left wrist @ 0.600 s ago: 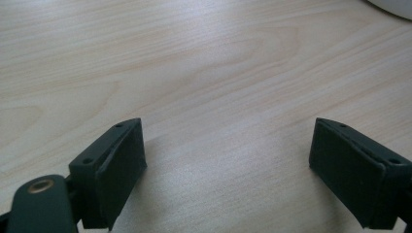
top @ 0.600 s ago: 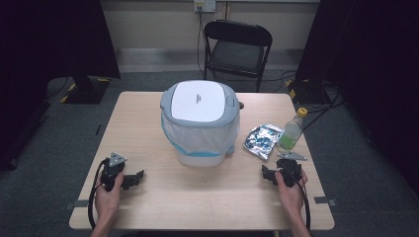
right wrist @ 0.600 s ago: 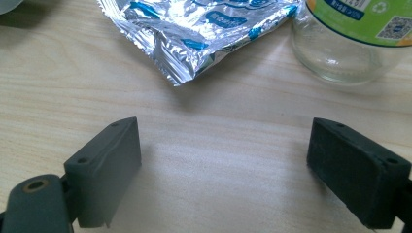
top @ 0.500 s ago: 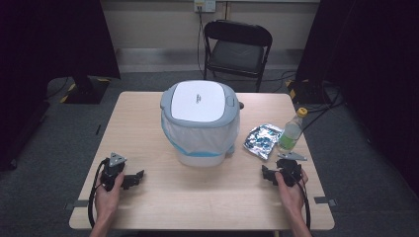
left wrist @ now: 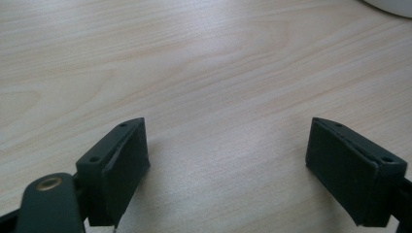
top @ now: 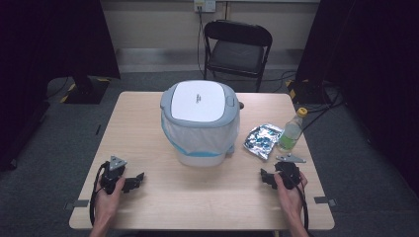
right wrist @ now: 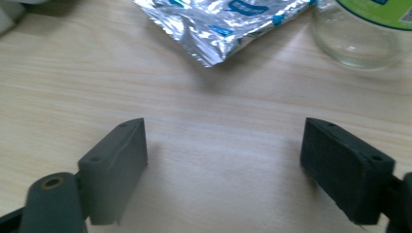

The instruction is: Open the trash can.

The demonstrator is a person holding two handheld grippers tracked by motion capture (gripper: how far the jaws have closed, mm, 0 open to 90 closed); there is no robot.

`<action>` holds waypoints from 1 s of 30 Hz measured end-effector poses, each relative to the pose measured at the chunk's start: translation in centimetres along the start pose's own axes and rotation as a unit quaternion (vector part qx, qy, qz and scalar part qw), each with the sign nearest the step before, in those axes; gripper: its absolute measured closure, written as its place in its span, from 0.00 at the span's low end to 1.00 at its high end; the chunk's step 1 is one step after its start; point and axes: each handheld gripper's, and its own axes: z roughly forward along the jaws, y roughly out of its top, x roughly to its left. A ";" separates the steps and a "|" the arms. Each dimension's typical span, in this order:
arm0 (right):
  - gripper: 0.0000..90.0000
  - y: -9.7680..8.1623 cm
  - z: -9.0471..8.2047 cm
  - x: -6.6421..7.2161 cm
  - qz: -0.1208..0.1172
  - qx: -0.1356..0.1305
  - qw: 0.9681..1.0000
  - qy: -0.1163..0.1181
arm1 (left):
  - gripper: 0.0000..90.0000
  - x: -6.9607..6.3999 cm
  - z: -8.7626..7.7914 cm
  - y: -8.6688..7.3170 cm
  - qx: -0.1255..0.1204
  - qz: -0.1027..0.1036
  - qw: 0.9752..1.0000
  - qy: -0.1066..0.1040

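Note:
A grey waste bin (top: 200,121) with a white lid and a plastic liner stands at the middle of the wooden table (top: 148,113). To its right lie a crumpled foil packet (top: 262,139) and a clear bottle (top: 290,133) with a yellow cap. My left gripper (top: 134,180) rests near the front left edge, its jaws wide apart over bare wood (left wrist: 227,127). My right gripper (top: 266,177) rests near the front right, open and holding nothing (right wrist: 224,126), with the foil packet (right wrist: 223,24) and the bottle's base (right wrist: 359,34) just ahead of it.
A black folding chair (top: 237,47) stands behind the table. Dark curtains flank both sides. Cables trail on the grey floor at the right. A small grey three-cornered plate (top: 290,158) lies on the table in front of the bottle.

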 end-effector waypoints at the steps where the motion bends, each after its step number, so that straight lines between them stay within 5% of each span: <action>1: 0.20 0.0 -0.2 0.1 0.001 -0.002 1.000 0.007 | 0.17 0.0 0.0 0.0 0.001 -0.001 1.000 0.001; 9: 0.23 1.6 -1.3 1.3 -0.027 -0.032 0.998 0.042 | 0.19 -1.1 -0.2 0.4 0.002 -0.008 0.999 -0.046; 13: 0.24 2.7 -1.4 2.1 -0.046 -0.038 0.996 0.063 | 0.19 -2.3 0.0 1.6 -0.014 0.002 0.999 -0.037; 23: 0.24 7.1 -0.2 3.6 -0.084 -0.063 0.990 0.096 | 0.19 -5.1 1.5 5.8 -0.039 0.033 0.997 -0.060; 30: 0.24 10.4 1.3 4.2 -0.090 -0.083 0.985 0.119 | 0.20 -6.6 2.3 8.1 -0.051 0.044 0.997 -0.048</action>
